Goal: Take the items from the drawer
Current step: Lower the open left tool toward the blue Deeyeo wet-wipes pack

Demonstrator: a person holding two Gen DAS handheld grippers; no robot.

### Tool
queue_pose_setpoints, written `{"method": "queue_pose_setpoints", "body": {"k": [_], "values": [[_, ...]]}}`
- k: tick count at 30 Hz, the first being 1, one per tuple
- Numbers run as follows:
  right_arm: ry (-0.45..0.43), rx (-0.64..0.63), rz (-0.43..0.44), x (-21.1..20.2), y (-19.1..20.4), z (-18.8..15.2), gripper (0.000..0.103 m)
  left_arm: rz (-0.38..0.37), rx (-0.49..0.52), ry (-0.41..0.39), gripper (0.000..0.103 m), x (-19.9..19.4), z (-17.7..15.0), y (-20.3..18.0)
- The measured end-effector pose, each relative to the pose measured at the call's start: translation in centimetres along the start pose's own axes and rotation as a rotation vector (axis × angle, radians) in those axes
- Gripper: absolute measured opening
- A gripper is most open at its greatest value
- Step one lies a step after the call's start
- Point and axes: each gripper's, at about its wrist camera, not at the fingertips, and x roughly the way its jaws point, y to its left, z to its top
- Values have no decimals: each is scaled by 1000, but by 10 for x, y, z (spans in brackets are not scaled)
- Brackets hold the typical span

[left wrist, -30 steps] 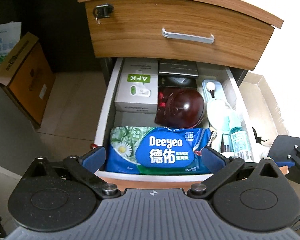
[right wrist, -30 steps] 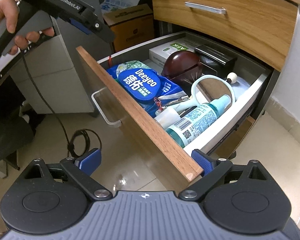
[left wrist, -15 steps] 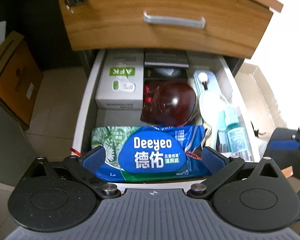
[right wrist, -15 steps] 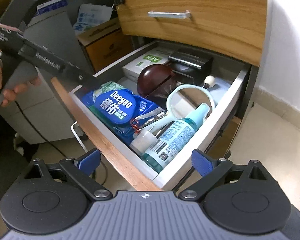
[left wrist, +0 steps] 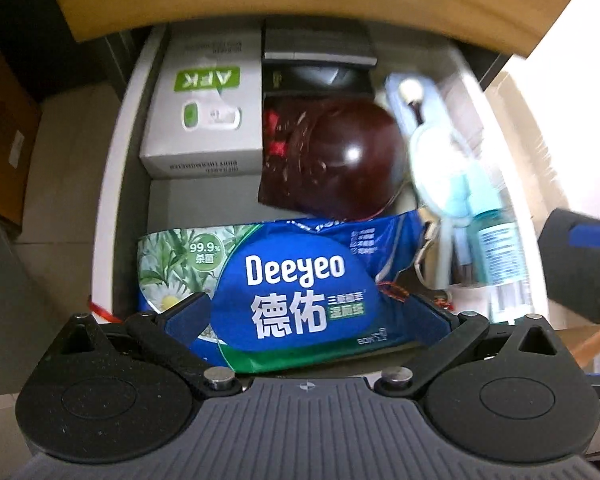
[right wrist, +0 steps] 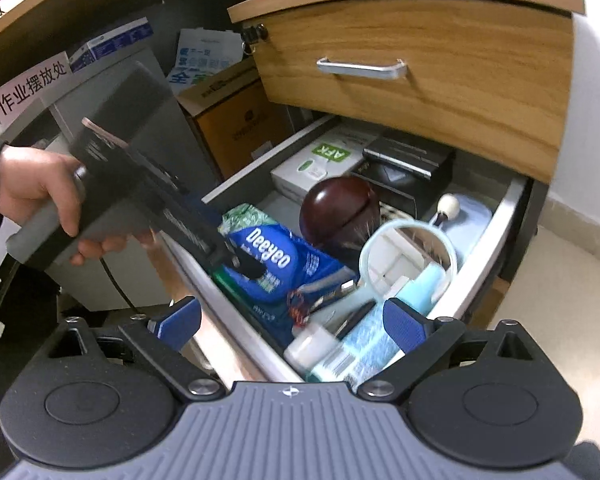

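Observation:
The lower drawer [left wrist: 112, 200] stands pulled out and full. A blue Deeyeo wet-wipes pack [left wrist: 296, 284] lies across its front. My left gripper [left wrist: 308, 312] is open just above that pack, one finger near each end. In the right wrist view the left gripper [right wrist: 244, 264], held by a hand [right wrist: 40, 196], hovers over the wipes pack [right wrist: 272, 264]. My right gripper [right wrist: 292, 322] is open over the drawer's front right corner, above a teal spray bottle [right wrist: 364, 352] and a small white bottle [right wrist: 312, 346]. Neither gripper holds anything.
The drawer also holds a white AFK box [left wrist: 204, 120], a dark red round object [left wrist: 340, 160], a black box [left wrist: 316, 52] and a pale blue hand mirror [right wrist: 408, 256]. The closed upper drawer [right wrist: 420, 60] overhangs the back. A cardboard box [right wrist: 236, 120] stands on the floor to the left.
Both grippers have moved closer to the drawer. The left has come down over the wipes pack, and the right has swung in over the bottles at the front right corner.

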Motion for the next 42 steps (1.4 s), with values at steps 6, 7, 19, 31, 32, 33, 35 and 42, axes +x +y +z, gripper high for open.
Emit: {"method": "queue_pose_setpoints", "body": {"k": [6, 7, 19, 31, 32, 33, 35, 42], "values": [[21, -59, -10, 17, -17, 22, 99, 46, 30, 90, 103, 24, 10, -11], [23, -68, -13, 20, -20, 25, 99, 57, 41, 99, 103, 27, 12, -14], [32, 2, -18, 26, -51, 35, 100, 149, 190, 214, 103, 48, 23, -34], [83, -9, -35, 32, -49, 36, 101, 164, 156, 265, 103, 47, 24, -30], [83, -8, -37, 32, -50, 36, 101, 159, 149, 262, 103, 45, 23, -28], [84, -7, -38, 32, -50, 36, 101, 156, 158, 257, 103, 44, 21, -28], [83, -6, -40, 31, -50, 37, 101, 148, 178, 247, 103, 42, 18, -27], [63, 2, -52, 25, -53, 42, 101, 92, 274, 166, 103, 31, 8, -22]]}}
